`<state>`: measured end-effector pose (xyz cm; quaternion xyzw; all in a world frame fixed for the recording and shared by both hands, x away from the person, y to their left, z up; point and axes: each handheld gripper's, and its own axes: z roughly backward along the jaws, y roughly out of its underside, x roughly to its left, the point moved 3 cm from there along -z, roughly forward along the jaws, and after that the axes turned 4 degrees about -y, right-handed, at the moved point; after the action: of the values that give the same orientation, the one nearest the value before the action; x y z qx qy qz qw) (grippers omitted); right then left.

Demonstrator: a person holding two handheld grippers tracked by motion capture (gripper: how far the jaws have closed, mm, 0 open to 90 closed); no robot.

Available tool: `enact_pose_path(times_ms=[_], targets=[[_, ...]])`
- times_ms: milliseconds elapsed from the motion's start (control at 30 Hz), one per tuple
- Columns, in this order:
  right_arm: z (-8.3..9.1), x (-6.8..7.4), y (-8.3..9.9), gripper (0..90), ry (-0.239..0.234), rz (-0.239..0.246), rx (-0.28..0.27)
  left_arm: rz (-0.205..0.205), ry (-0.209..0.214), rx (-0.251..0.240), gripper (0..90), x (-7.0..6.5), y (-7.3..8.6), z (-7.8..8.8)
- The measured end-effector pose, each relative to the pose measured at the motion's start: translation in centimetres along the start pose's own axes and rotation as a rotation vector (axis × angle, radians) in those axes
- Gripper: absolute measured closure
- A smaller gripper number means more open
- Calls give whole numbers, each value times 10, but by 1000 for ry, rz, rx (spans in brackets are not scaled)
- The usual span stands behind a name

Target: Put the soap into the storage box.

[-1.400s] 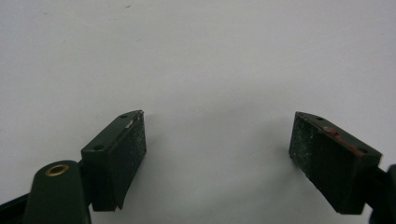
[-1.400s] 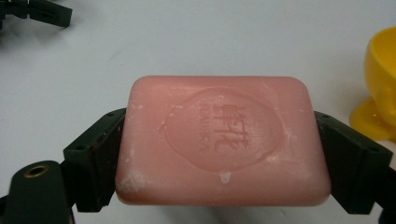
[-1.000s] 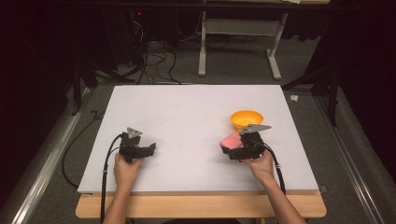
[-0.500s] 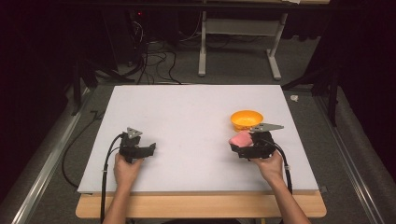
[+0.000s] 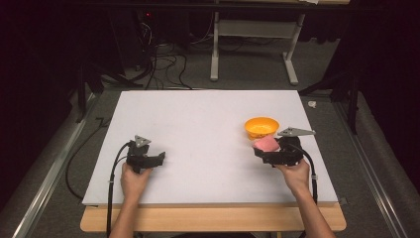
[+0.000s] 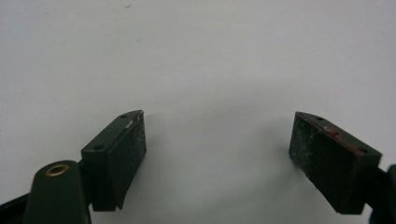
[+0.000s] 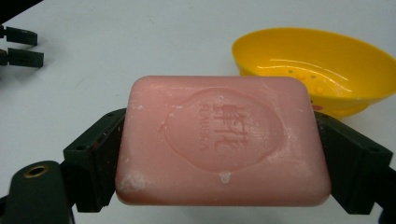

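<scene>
A pink bar of soap with an embossed stamp is clamped between the jaws of my right gripper, shut on it. From above, the soap and right gripper sit at the table's right, just in front of a yellow bowl. The bowl lies beyond the soap, up and to the right, and has small holes in its bottom. My left gripper rests low at the table's front left, and its jaws stand wide open over bare white surface.
The white tabletop has a wooden front edge. The left gripper's jaw tips show far off in the right gripper view. Cables and table legs stand on the floor behind.
My right gripper, with the soap in it, has shifted to the right and a little forward, nearer the bowl. The left gripper has stayed put.
</scene>
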<state>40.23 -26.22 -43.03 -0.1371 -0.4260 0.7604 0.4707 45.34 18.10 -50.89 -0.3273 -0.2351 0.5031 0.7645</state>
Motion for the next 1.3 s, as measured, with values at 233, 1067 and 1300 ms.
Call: enact_pose_path(times_ms=[233,1067,1300], targets=[[6,-8,-9,136,27,-13,-12,1,0,0,193,0,0,0],[-7,-34,-55,137,92,-123,31,1,1,1,194,0,0,0],[-18,-41,-64,136,127,-148,47,0,1,1,194,0,0,0]])
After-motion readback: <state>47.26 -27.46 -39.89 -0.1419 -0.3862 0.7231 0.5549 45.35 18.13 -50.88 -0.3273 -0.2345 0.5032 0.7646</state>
